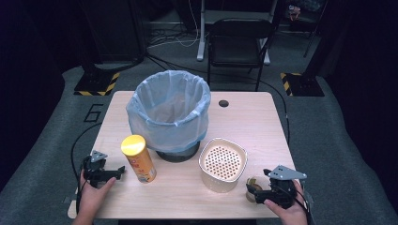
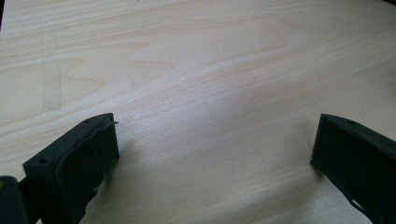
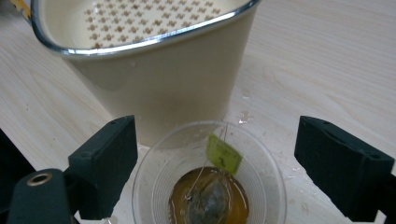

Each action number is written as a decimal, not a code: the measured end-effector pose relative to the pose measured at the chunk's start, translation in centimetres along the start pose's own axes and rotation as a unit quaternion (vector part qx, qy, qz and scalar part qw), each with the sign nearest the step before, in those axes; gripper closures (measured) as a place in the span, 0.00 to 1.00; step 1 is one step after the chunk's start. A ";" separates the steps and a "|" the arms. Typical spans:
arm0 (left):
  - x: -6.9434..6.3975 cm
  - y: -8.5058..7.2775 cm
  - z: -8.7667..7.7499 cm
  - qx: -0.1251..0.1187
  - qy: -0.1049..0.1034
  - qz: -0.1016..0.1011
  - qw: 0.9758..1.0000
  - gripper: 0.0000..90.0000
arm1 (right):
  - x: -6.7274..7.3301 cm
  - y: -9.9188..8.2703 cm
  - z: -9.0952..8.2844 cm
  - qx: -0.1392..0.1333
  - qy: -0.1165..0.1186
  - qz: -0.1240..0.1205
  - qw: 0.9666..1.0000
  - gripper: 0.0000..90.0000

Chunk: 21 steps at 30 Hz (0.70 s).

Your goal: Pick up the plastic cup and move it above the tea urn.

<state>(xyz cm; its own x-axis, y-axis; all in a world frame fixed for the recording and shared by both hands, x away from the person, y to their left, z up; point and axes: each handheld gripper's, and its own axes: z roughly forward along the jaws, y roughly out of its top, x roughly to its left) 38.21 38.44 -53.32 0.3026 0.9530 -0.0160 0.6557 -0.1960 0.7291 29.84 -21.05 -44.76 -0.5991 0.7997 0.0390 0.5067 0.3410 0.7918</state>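
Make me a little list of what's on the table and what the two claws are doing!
Right claw: open, jaws either side of the clear plastic cup, not pressing it
Cup contents: brown tea with a tea bag and a yellow-green tag
Left claw: open over bare wooden table
Beside the cup: cream strainer pot with holed bottom
Middle: bin lined with a pale blue bag
Near left claw: upright yellow-lidded snack can
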 end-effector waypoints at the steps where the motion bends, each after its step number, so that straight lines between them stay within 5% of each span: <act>1: 0.0 0.0 0.0 0.000 0.000 0.000 1.000 0.00 | 0.0 -0.2 0.1 0.006 0.003 0.003 1.000 0.14; 10: 0.0 0.0 0.0 0.000 0.000 0.000 1.000 0.00 | -0.3 -1.7 0.9 0.033 0.005 -0.003 0.999 0.17; 21: 0.0 0.0 0.0 0.000 0.000 0.000 1.000 0.00 | -0.8 -2.4 1.1 0.027 -0.019 -0.007 0.999 0.20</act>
<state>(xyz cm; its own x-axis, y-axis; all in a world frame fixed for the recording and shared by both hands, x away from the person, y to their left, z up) 38.21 38.44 -53.32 0.3029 0.9529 -0.0159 0.6558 -0.1962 0.7290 29.85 -21.99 -47.33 -0.5835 0.8121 0.0043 0.5312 0.3777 0.7584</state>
